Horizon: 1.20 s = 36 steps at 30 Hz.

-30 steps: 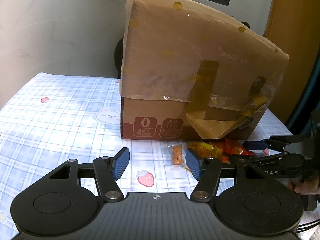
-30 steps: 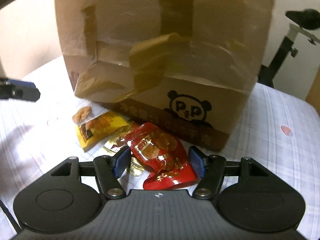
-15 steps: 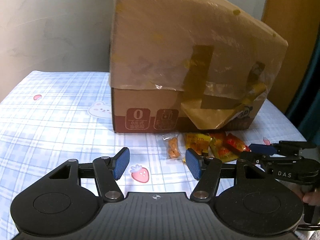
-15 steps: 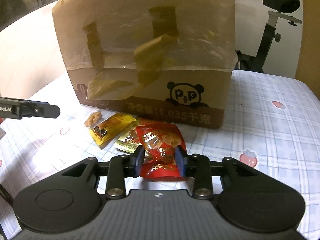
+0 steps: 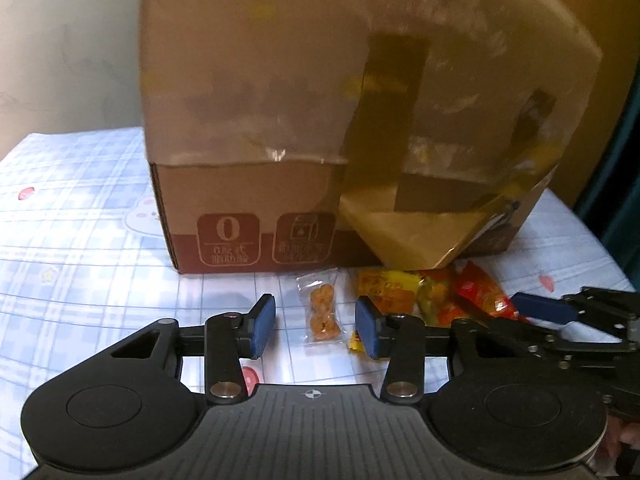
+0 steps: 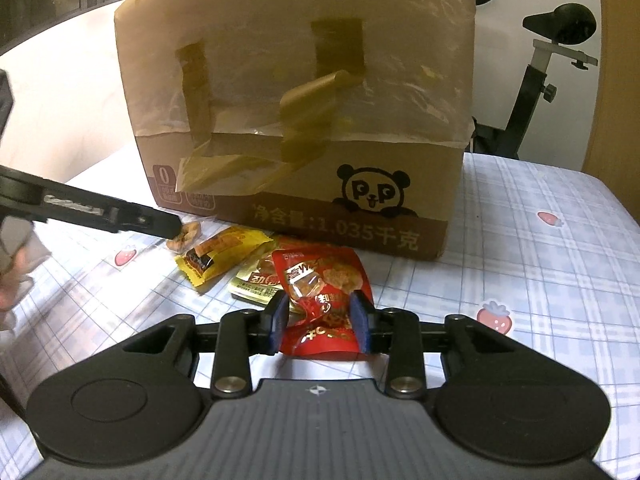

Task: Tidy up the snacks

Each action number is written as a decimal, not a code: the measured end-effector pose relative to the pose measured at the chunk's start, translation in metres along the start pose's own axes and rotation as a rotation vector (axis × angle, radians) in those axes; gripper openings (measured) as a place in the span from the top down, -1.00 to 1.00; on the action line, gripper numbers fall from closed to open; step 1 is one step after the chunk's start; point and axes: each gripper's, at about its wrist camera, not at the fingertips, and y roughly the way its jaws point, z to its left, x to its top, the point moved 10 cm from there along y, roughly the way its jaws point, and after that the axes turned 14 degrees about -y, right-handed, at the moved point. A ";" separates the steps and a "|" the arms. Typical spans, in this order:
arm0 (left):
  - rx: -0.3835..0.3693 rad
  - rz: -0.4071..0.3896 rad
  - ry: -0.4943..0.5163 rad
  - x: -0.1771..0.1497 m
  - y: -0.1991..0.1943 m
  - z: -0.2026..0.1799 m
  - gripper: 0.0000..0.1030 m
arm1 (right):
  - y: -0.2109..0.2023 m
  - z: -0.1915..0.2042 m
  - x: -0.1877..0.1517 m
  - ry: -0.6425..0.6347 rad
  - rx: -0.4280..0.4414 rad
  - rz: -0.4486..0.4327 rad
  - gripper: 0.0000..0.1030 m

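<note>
Snack packets (image 6: 256, 268) clustered on tablecloth (image 6: 540, 280) before cardboard box (image 6: 296, 120); exercise bike (image 6: 556, 80) behind.

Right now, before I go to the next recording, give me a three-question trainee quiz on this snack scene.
1. True or false: the right hand-held gripper is shut on the red snack packet.
2. Which packet lies between the left hand-held gripper fingers? A) clear packet B) yellow packet C) red snack packet
3. Fill in: the snacks lie in front of a cardboard ____.

Key: 1 true; 2 A; 3 box.
</note>
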 end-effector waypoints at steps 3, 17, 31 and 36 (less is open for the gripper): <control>0.016 -0.011 0.014 0.000 0.008 -0.001 0.15 | 0.000 -0.001 0.000 0.006 0.004 -0.002 0.30; 0.048 -0.045 -0.064 -0.025 -0.030 0.032 0.62 | -0.006 0.001 0.001 0.014 0.007 -0.030 0.31; 0.017 -0.114 -0.073 -0.029 -0.073 0.034 0.62 | -0.010 0.001 0.002 0.009 -0.002 -0.054 0.39; -0.001 -0.139 -0.073 -0.024 -0.081 0.030 0.62 | -0.016 0.003 0.003 -0.002 -0.008 -0.065 0.48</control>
